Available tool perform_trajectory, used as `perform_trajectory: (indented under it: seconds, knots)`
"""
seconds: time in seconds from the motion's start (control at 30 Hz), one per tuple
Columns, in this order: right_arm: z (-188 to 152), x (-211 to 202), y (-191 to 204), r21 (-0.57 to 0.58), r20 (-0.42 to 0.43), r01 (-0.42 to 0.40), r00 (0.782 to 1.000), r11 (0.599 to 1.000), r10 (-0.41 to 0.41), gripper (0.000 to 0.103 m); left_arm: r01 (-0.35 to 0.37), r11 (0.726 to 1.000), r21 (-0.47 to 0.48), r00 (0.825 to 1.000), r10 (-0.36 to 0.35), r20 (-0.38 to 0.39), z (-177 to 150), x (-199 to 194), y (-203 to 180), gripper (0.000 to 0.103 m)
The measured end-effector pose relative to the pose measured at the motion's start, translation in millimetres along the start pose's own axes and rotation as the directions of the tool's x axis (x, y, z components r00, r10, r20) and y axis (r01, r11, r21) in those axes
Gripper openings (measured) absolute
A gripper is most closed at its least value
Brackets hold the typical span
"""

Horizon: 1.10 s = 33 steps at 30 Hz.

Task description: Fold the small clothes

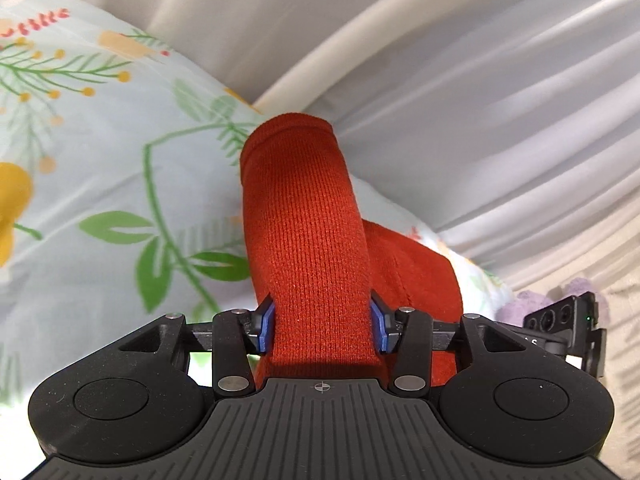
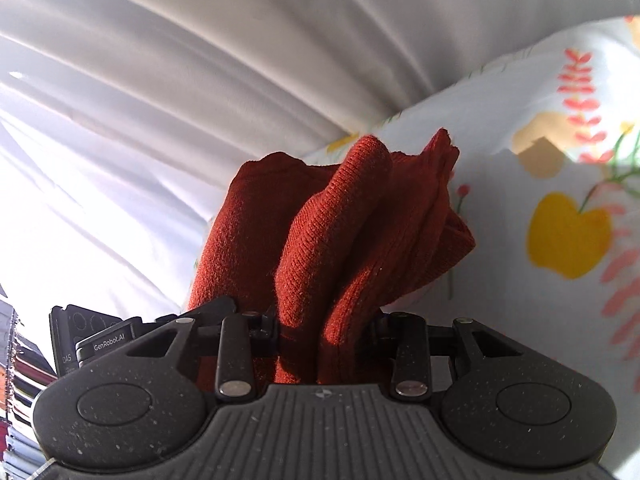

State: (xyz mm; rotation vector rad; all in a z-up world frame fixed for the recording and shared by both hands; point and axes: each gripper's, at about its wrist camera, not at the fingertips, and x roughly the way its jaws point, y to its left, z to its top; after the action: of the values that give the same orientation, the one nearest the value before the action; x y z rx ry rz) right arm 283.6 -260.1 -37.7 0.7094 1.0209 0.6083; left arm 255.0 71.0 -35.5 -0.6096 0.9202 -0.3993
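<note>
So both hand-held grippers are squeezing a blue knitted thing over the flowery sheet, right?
Not quite: the knitted garment is red, not blue, as the left wrist view shows. Only the left hand-held gripper has blue pads. The right hand-held gripper grips it too, over the flowery sheet.

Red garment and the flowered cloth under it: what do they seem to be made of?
The red garment looks like a soft rib knit, matte and slightly fuzzy: fine vertical ribs show, and it bunches in thick folds where the right gripper holds it. Fibre cannot be told. The flowered cloth looks like smooth, thin woven fabric, printed, with a faint sheen and shallow creases.
</note>
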Motion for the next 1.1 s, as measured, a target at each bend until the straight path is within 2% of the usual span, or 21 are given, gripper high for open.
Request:
perform_trajectory:
  seconds: [0.07,0.13,0.2,0.27,0.33,0.43,0.5,0.6,0.7,0.73,0.8,0.87,0.9,0.93,0.97,1.0,1.03,1.07,1.1]
  knots:
    - [-2.7,15.8,-3.4,0.012,-0.022,0.005,1.000,1.000,-0.005,0.036,-0.070,0.998,-0.009,0.997,0.070,0.024,-7.3,0.9,9.0,0.054]
    - [-5.5,27.3,-8.5,0.018,-0.027,0.053,0.998,0.998,-0.053,0.038,-0.139,0.990,-0.014,0.990,0.139,0.033,-13.7,-4.5,12.9,0.057]
    - [-7.4,29.8,-9.0,0.005,-0.004,0.168,0.986,0.986,-0.168,0.045,-0.165,0.986,0.006,0.985,0.165,0.055,-23.1,-18.4,12.9,0.056]
    - [-13.7,19.1,-4.3,-0.029,0.049,0.291,0.956,0.956,-0.290,0.059,-0.174,0.984,0.039,0.980,0.170,0.104,-37.7,-39.5,8.7,0.056]
    - [-23.2,0.5,-2.0,-0.011,0.113,0.319,0.942,0.948,-0.315,0.061,-0.194,0.979,0.062,0.974,0.184,0.135,-55.0,-56.3,5.3,0.060]
    - [-49.0,-26.7,-3.4,0.045,0.160,0.321,0.933,0.946,-0.324,0.061,-0.268,0.956,0.123,0.956,0.248,0.156,-84.0,-69.4,-2.8,0.068]
    - [-76.4,-46.7,-8.6,0.093,0.164,0.287,0.940,0.953,-0.300,0.061,-0.317,0.932,0.177,0.944,0.291,0.159,-102.9,-73.0,-7.6,0.073]
    - [-112.2,-52.6,-16.5,0.161,0.134,0.242,0.955,0.957,-0.264,0.061,-0.364,0.894,0.262,0.931,0.343,0.127,-123.0,-66.4,-12.4,0.073]
    - [-131.1,-44.5,-23.8,0.234,0.108,0.156,0.977,0.960,-0.185,0.060,-0.396,0.880,0.262,0.918,0.374,0.131,-127.1,-49.9,-13.3,0.073]
    - [-134.7,-39.7,-24.7,0.270,0.120,0.119,0.980,0.955,-0.156,0.057,-0.416,0.872,0.257,0.909,0.389,0.150,-126.1,-44.3,-14.4,0.072]
    - [-137.0,-31.0,-26.4,0.313,0.166,0.067,0.978,0.947,-0.124,0.045,-0.485,0.843,0.233,0.872,0.449,0.194,-126.2,-33.8,-17.8,0.070]
    - [-137.0,-21.4,-19.6,0.308,0.167,0.163,0.961,0.937,-0.222,0.025,-0.527,0.825,0.204,0.845,0.482,0.234,-126.1,-27.7,-20.4,0.070]
    - [-137.8,-19.0,-13.3,0.282,0.177,0.191,0.953,0.940,-0.246,0.024,-0.547,0.814,0.194,0.829,0.497,0.256,-127.5,-26.2,-20.9,0.072]
    - [-139.7,-19.7,-8.8,0.283,0.196,0.175,0.952,0.943,-0.235,0.020,-0.570,0.801,0.184,0.813,0.518,0.267,-128.2,-24.1,-20.4,0.073]
    - [-139.7,-23.6,-11.1,0.318,0.222,0.071,0.964,0.945,-0.147,0.019,-0.584,0.795,0.165,0.802,0.533,0.268,-128.3,-23.7,-18.9,0.076]
    - [-142.5,-26.6,-20.8,0.373,0.262,-0.088,0.965,0.924,-0.014,0.019,-0.586,0.799,0.136,0.798,0.539,0.270,-128.3,-26.3,-16.7,0.077]
    - [-145.6,-29.1,-31.4,0.428,0.311,-0.223,0.946,0.876,0.088,0.018,-0.588,0.803,0.099,0.791,0.545,0.277,-128.3,-30.8,-14.6,0.077]
    - [-146.9,-31.3,-38.9,0.459,0.350,-0.297,0.927,0.838,0.137,0.018,-0.587,0.806,0.071,0.787,0.549,0.281,-128.2,-34.5,-12.3,0.078]
    - [-146.5,-34.2,-42.3,0.463,0.361,-0.281,0.926,0.841,0.111,0.018,-0.580,0.813,0.047,0.789,0.547,0.279,-128.2,-37.8,-10.1,0.078]
